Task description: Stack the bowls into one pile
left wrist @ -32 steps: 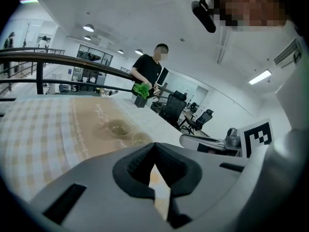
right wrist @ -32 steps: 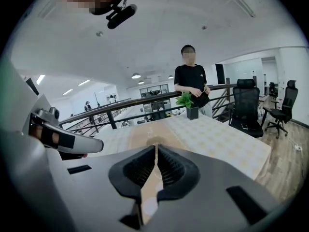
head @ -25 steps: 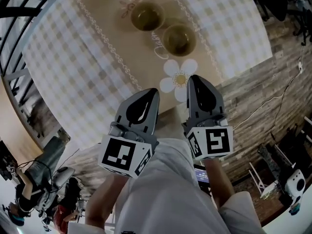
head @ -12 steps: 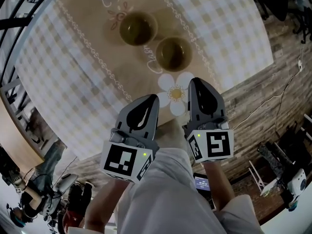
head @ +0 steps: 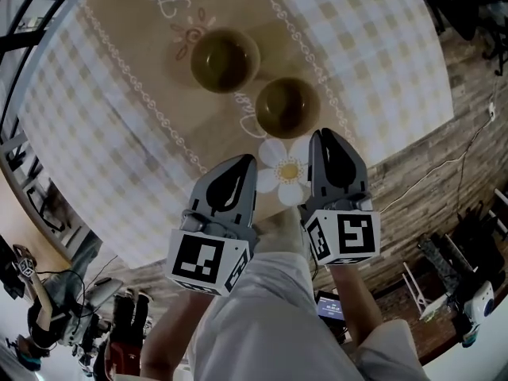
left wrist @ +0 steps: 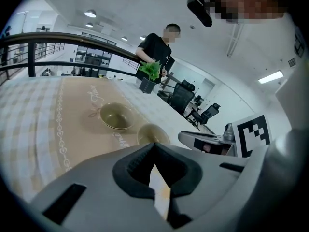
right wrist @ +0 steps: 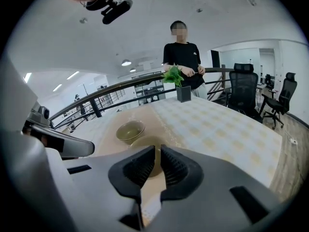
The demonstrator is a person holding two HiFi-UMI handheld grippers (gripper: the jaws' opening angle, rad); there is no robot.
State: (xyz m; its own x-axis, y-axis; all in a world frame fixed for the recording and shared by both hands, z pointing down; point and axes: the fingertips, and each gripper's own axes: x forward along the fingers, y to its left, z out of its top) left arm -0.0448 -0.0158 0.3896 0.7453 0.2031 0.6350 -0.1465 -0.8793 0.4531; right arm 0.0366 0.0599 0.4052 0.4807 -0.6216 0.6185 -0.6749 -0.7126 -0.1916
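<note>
Two olive-green bowls stand side by side on the tan runner of a round checked table: the far bowl (head: pixel 225 59) and the near bowl (head: pixel 286 106). Both are upright, empty and apart from each other. My left gripper (head: pixel 242 162) hovers over the table's near edge, short of the bowls, jaws shut on nothing. My right gripper (head: pixel 325 136) is just before the near bowl, jaws together with only a sliver between them, nothing held. In the left gripper view the far bowl (left wrist: pixel 116 116) and near bowl (left wrist: pixel 152 134) lie ahead of the left gripper (left wrist: pixel 154 146). The right gripper (right wrist: pixel 158 149) partly hides the near bowl (right wrist: pixel 142 141).
A white flower print (head: pixel 286 169) marks the cloth between the grippers. A potted plant (right wrist: pixel 176 85) stands at the table's far side, with a person (right wrist: pixel 182 57) behind it. A black railing (left wrist: pixel 48 40) runs beyond the table. Office chairs (right wrist: pixel 244 88) and wooden floor (head: pixel 413 173) are to the right.
Both bowls now sit lower in the head view and closer to the gripper tips. The grippers have come forward over the table edge. Their jaws look the same.
</note>
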